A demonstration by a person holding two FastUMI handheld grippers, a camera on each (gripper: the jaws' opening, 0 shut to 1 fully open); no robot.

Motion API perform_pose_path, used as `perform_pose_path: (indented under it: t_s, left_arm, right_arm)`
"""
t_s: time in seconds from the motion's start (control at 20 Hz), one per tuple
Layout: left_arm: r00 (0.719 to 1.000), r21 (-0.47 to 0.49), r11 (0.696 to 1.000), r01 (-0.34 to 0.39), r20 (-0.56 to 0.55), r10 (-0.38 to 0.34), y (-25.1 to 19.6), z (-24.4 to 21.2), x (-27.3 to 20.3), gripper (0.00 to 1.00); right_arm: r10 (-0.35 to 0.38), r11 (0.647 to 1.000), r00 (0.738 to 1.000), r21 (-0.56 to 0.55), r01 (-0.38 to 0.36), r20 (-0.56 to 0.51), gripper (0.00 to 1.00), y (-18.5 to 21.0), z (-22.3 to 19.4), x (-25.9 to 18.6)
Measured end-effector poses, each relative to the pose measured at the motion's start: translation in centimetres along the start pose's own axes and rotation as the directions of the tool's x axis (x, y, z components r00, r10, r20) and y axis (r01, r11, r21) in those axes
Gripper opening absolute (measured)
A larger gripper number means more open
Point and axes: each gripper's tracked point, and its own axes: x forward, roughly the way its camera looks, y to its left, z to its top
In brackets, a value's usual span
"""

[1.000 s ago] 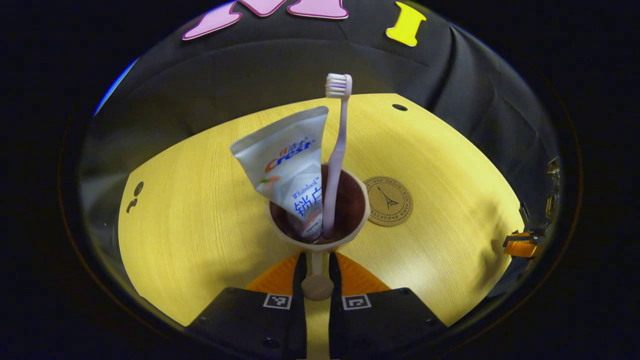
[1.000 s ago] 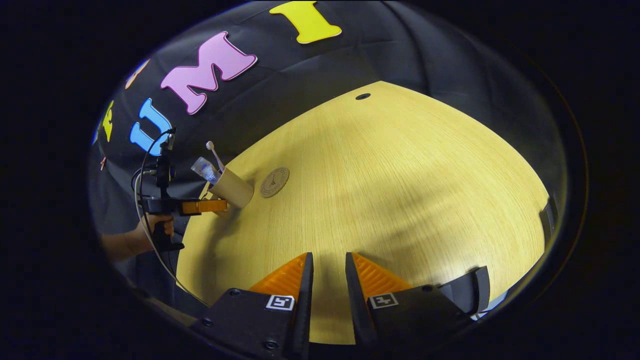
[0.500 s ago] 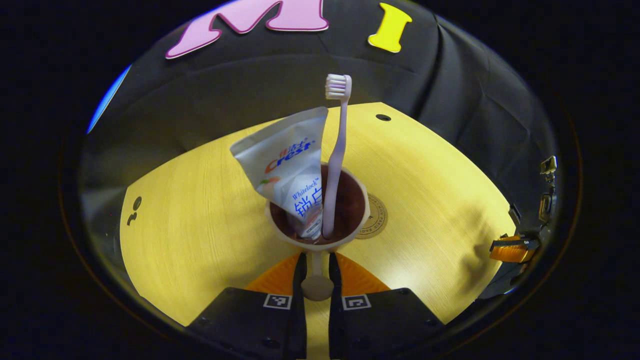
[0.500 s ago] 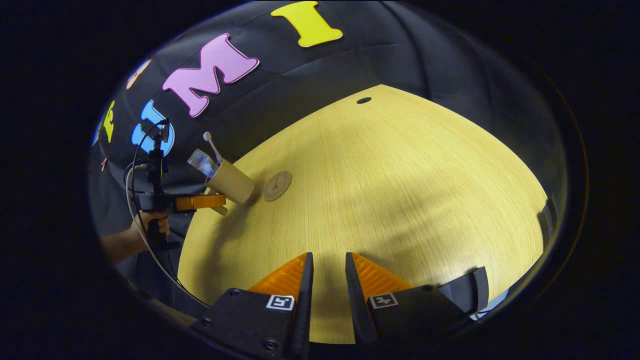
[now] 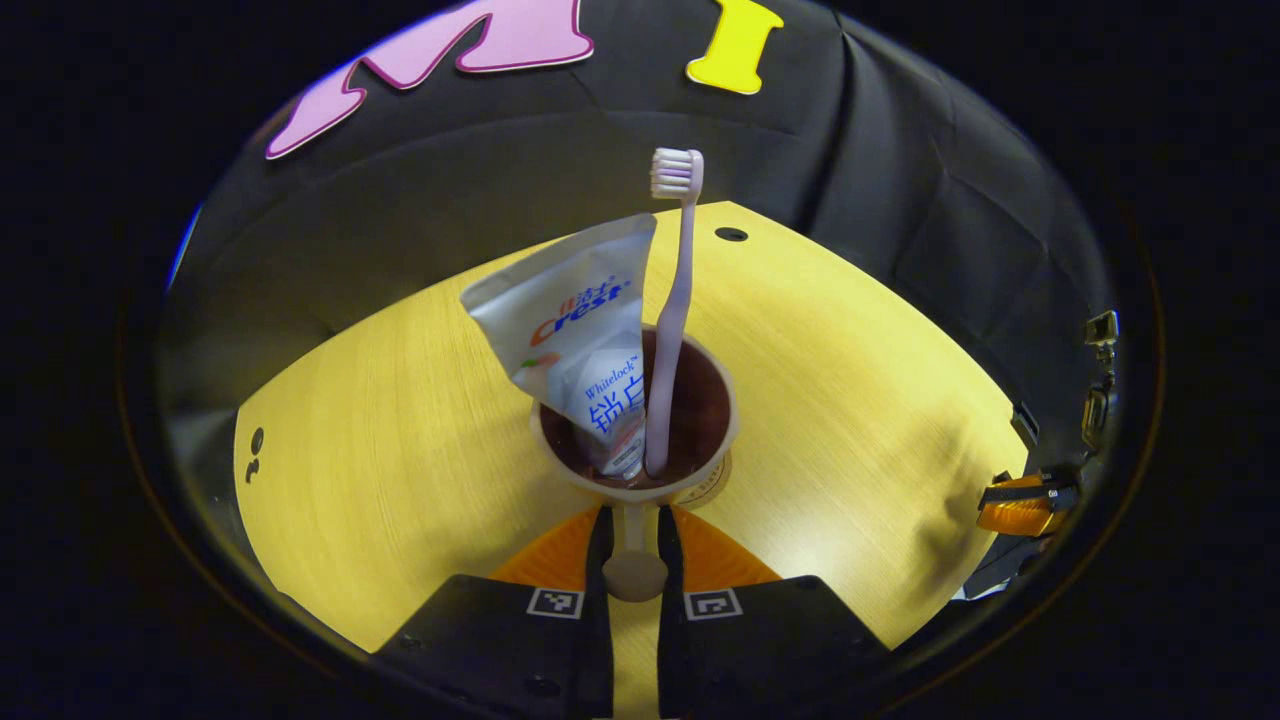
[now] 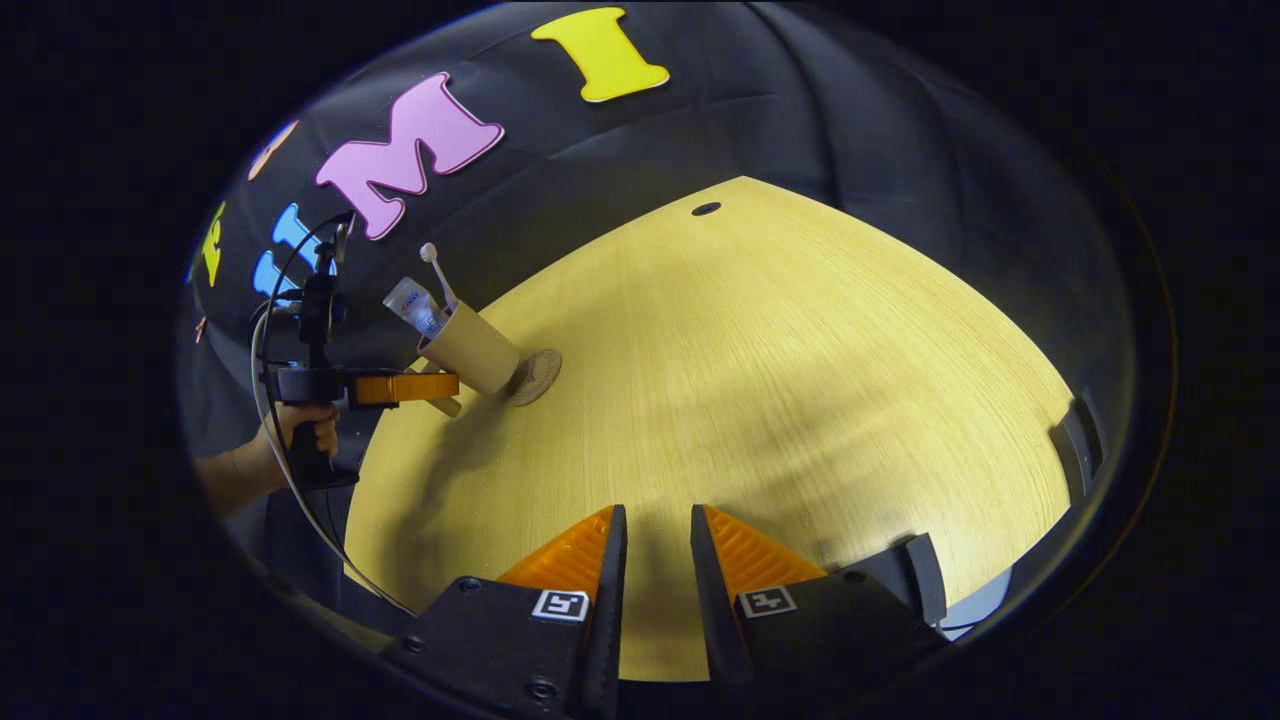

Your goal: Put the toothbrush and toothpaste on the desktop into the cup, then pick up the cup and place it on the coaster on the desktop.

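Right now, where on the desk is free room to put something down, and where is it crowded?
The wide stretch of desk between the right gripper and the far edge with the small hole is bare. It is crowded at the near-left corner, where the left gripper holds the cup by its handle over the coaster.

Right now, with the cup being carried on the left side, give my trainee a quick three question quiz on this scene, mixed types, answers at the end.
1. True or false: the toothbrush lies flat on the desktop.
2. The left gripper grips the cup by: A the rim, B the handle, C the base.
3. Fill in: the cup is partly covering the ____.

Key: 1 false, it stands in the cup beside the toothpaste. 2 B. 3 coaster.
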Motion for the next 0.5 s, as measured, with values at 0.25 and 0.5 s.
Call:
perform_pose_path:
  t_s: [0.25,0.5]
  left_arm:
    - [1.0,0.025,1.0,0.004,-0.024,-0.003,-1.0,0.0,1.5,0.22]
    - [0.999,0.03,0.999,0.01,-0.034,-0.009,-1.6,0.0,2.3,0.22]
  right_arm:
    - [-0.013,1.0,1.0,0.017,0.013,-0.003,0.39,-1.2,0.0,-0.2]
    - [-0.018,1.0,1.0,0.019,0.018,-0.007,0.39,-1.8,0.0,-0.2]
